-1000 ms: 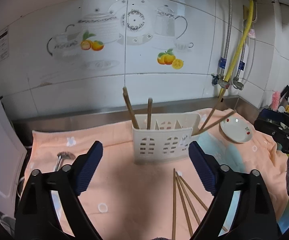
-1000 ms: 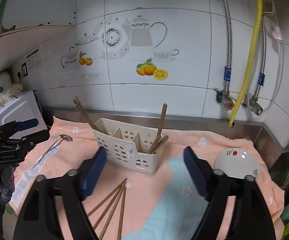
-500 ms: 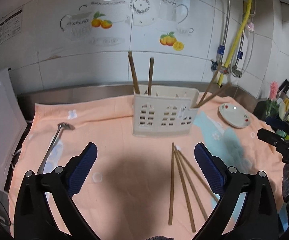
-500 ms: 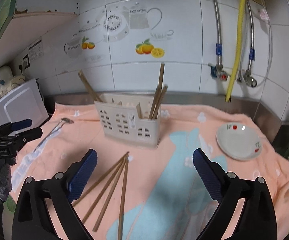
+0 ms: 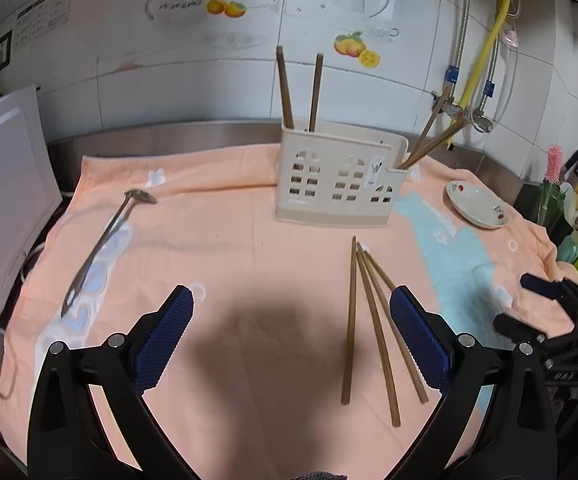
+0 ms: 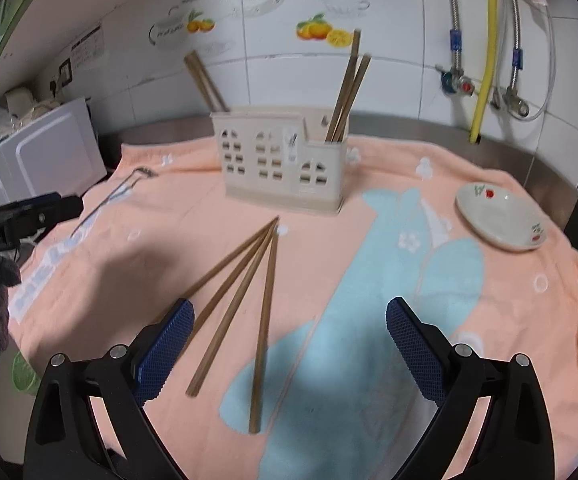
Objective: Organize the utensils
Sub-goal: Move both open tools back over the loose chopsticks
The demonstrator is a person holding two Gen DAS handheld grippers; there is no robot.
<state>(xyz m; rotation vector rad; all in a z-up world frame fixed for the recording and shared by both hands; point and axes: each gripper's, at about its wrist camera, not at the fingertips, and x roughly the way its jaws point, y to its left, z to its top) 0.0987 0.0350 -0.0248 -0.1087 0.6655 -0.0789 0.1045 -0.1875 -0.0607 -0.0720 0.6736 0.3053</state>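
Left wrist view, left to right: a white appliance (image 5: 1, 184) at the left edge; a metal ladle (image 5: 105, 240) lying slantwise on the peach towel (image 5: 217, 240) in the left half of the frame; the left gripper (image 5: 291, 312) at bottom centre, jaws wide apart, nothing between the blue pads (image 5: 161, 344), bare towel under them. Its jaws have just been opening. Cream utensil holder (image 5: 337, 184) stands upright at upper centre, two chopsticks in its left end compartment, two more leaning out of the right end. Three loose chopsticks (image 5: 369, 320) lie fanned on the towel below the holder, right of centre, their near ends just beside the right-hand pad; contact cannot be told. Small saucer (image 5: 477, 204) at right, well apart from the holder. Right wrist view, left to right: the three loose chopsticks (image 6: 241, 300) lie at lower centre-left, tips converging toward the holder (image 6: 281, 164) at upper centre; right gripper (image 6: 289, 312) at bottom, jaws spread wide, clamping nothing, having just been opening too; one chopstick passes just beside its left-hand pad. Saucer (image 6: 501, 216) at right of frame.
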